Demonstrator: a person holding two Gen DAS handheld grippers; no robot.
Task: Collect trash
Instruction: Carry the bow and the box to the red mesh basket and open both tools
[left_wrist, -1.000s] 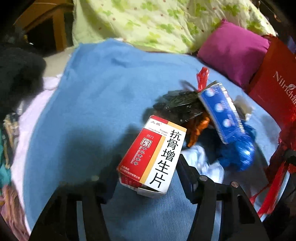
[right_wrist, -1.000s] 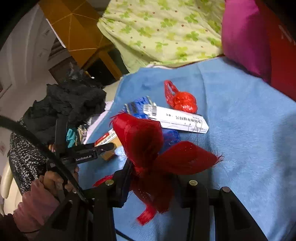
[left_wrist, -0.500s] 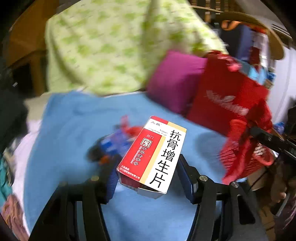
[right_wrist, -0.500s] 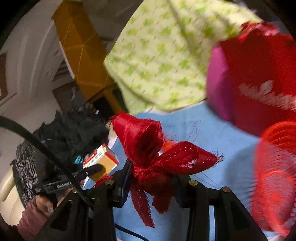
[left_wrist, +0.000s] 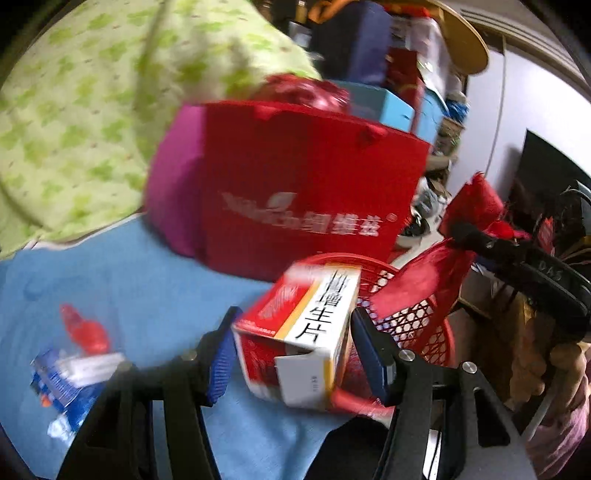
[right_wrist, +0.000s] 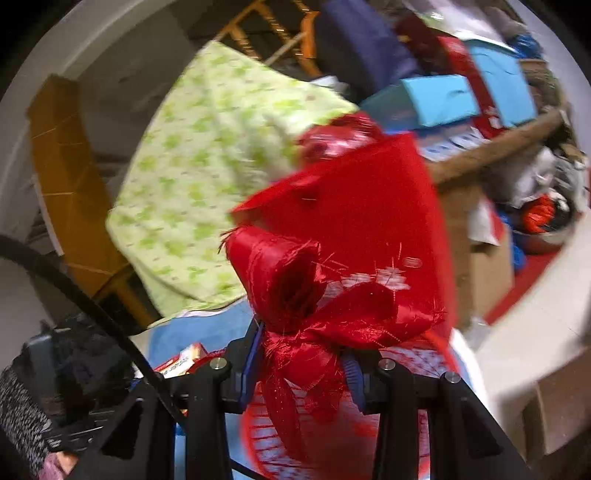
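Observation:
A red-and-white medicine box (left_wrist: 306, 332) sits tilted between the blue pads of my left gripper (left_wrist: 295, 317), which is shut on it. The box hangs over the rim of a red mesh basket (left_wrist: 436, 321). My right gripper (right_wrist: 301, 354) is shut on a frayed red ribbon bow (right_wrist: 295, 280), held above the same basket (right_wrist: 266, 435). In the left wrist view the bow (left_wrist: 424, 284) hangs over the basket's right side. The medicine box (right_wrist: 184, 360) shows small at the lower left of the right wrist view.
A red paper bag (left_wrist: 295, 184) and a pink pillow (left_wrist: 173, 192) stand behind the basket on the blue blanket (left_wrist: 147, 280). A red plastic knot (left_wrist: 85, 328) and blue-white packets (left_wrist: 70, 373) lie at the left. Green quilt (left_wrist: 74, 110) behind; cardboard box (right_wrist: 480, 266) at right.
Both grippers swung right and upward from the trash pile to the red basket, carrying the box and the bow. The box now sits more tilted in the left jaws.

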